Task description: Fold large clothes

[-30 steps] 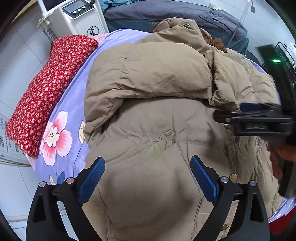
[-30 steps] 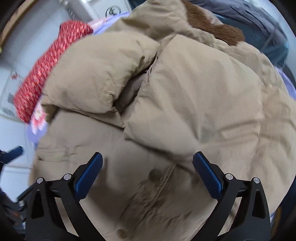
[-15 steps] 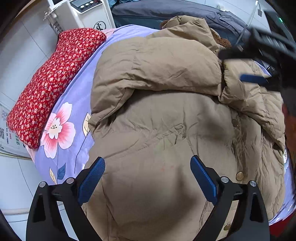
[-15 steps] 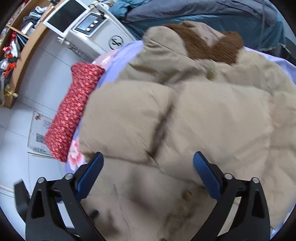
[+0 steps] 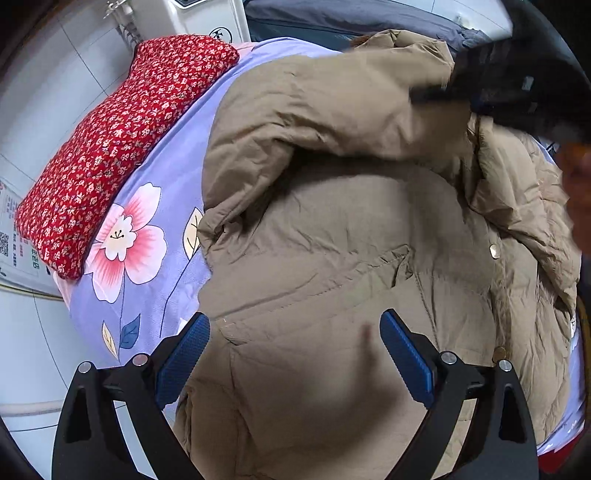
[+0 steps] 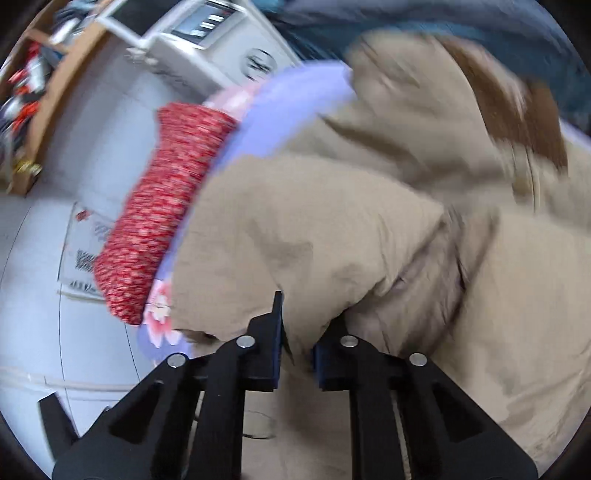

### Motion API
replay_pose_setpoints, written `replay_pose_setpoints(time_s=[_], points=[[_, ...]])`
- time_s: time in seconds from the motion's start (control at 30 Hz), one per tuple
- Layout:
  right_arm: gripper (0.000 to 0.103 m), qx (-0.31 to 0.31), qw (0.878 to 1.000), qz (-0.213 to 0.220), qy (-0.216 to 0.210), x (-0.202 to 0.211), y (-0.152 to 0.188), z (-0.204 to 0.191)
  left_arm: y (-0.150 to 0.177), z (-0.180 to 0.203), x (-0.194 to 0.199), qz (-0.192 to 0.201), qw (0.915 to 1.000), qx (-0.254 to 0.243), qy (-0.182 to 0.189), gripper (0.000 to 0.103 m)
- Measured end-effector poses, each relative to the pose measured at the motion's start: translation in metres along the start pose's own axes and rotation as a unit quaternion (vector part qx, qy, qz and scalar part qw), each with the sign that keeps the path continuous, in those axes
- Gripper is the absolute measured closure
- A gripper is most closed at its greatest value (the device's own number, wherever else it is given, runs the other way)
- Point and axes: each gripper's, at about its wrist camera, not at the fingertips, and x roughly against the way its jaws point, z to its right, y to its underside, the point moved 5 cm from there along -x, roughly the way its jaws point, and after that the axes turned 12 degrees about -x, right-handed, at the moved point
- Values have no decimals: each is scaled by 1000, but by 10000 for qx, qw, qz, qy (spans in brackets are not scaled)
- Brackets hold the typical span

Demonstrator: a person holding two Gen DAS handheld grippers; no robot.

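Note:
A big tan puffer jacket (image 5: 332,236) lies on a lilac floral sheet (image 5: 155,192), one sleeve folded across its chest. My left gripper (image 5: 293,354) is open and empty, low over the jacket's hem. My right gripper (image 6: 297,343) is shut on the edge of the folded tan sleeve (image 6: 295,229); that view is blurred. It also shows as a dark blur at the top right of the left wrist view (image 5: 517,88). The jacket's brown fleece collar (image 6: 517,110) is at the far end.
A red floral pillow (image 5: 122,136) lies along the sheet's left side. A white appliance (image 6: 207,48) stands behind it. A dark grey-blue garment (image 5: 351,22) lies beyond the jacket. White floor tiles (image 5: 29,332) are to the left.
My right gripper moved up to the folded sleeve and closed on its edge; it was open before. My left gripper stayed open and drew back slightly towards the hem.

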Motion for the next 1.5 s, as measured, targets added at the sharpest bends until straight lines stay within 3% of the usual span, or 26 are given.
replay_pose_setpoints(time_s=[0.1,0.2,0.37,0.43,0.57,0.73,0.83,1.07,1.33,1.4,1.47,1.5], points=[[93,373,9981,422,-247,37,-6,-30,-3,1,2,39,10000,-66,-17,12],[94,554,9951,757,-308,78,-5,-34,-7,3,7,153,9998,-109,-2,12],[95,300,9963,785,177,102,14,26,-13,12,9,222,9996,-165,76,12],[95,-47,9974,609,376,93,21,60,-14,18,8,198,9994,-263,93,12],[94,-911,9951,238,308,65,34,118,-12,30,7,142,9988,-460,114,12],[94,-1327,9907,-52,305,24,33,132,-12,35,12,170,9982,-567,86,12],[93,-1248,9912,-158,414,6,35,136,-10,36,12,128,9985,-533,88,12],[91,-1500,9878,-377,199,-5,36,148,-5,36,8,24,9984,-559,26,12],[73,-1683,9849,-405,-73,6,37,143,-21,42,12,179,9974,-695,59,12],[65,-1775,9833,-381,-157,10,37,142,-26,45,14,242,9969,-743,56,12],[46,-1824,9822,-335,-280,14,35,137,-31,48,16,290,9966,-771,73,11],[43,-1820,9823,-298,-329,19,35,135,-32,49,17,304,9965,-780,83,10]])
